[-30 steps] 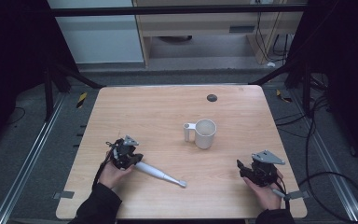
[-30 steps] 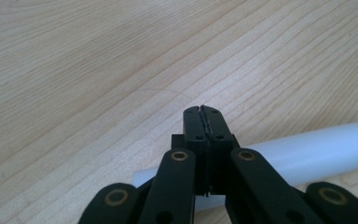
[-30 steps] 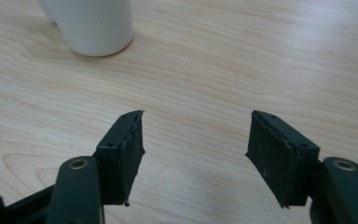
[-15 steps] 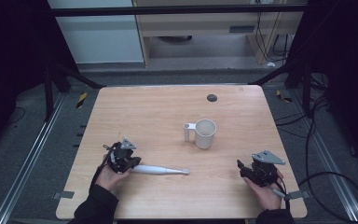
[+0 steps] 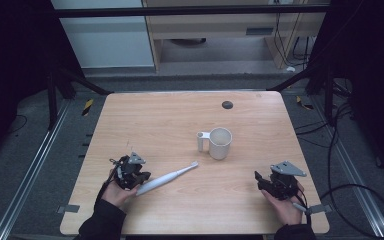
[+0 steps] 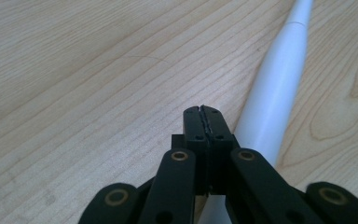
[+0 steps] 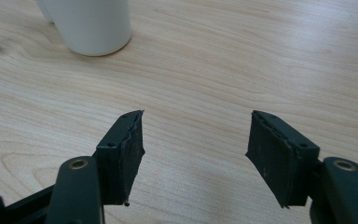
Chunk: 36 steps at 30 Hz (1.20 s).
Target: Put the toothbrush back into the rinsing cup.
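A white electric toothbrush (image 5: 167, 177) lies on the wooden table (image 5: 160, 120), its brush head pointing up-right toward a white mug (image 5: 220, 143). My left gripper (image 5: 141, 176) sits at the handle end, shut. In the left gripper view its jaws are pressed together with nothing between them (image 6: 203, 109), and the toothbrush handle (image 6: 272, 88) lies just to their right. My right gripper (image 5: 257, 177) rests near the table's front right, open, with bare wood between its pads (image 7: 196, 135). The mug (image 7: 93, 23) stands upright ahead of it, handle to the left.
A small dark round spot (image 5: 227, 105) marks the table's far side. Black frame posts and cables stand around the table. The table's front edge is close behind both hands.
The toothbrush has swung counter-clockwise about its handle end: its head pointed down-right, then right, now up-right toward the mug. The left hand shifted slightly. The right gripper has stayed put.
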Motion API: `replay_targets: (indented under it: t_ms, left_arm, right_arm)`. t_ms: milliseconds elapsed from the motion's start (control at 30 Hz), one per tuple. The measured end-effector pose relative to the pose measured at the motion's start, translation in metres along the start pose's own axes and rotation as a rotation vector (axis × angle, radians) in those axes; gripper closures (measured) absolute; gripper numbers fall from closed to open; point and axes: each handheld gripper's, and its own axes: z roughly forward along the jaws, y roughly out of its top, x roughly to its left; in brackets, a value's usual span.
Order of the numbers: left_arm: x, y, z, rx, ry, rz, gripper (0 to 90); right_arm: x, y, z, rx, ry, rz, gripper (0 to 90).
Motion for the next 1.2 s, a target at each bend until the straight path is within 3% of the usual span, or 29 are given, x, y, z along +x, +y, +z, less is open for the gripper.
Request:
replay_targets:
  t_ms: [300, 1200]
  left_arm:
    - [-0.002, -0.008, -0.006, -0.007, -0.008, -0.014, 89.6]
    - [-0.013, -0.019, -0.012, 0.003, -0.02, 0.0, 89.6]
  right_arm:
    - [0.0, 0.0, 0.0, 0.0, 0.0, 0.001, 35.8]
    - [-0.001, 0.0, 0.0, -0.002, -0.003, 0.003, 35.8]
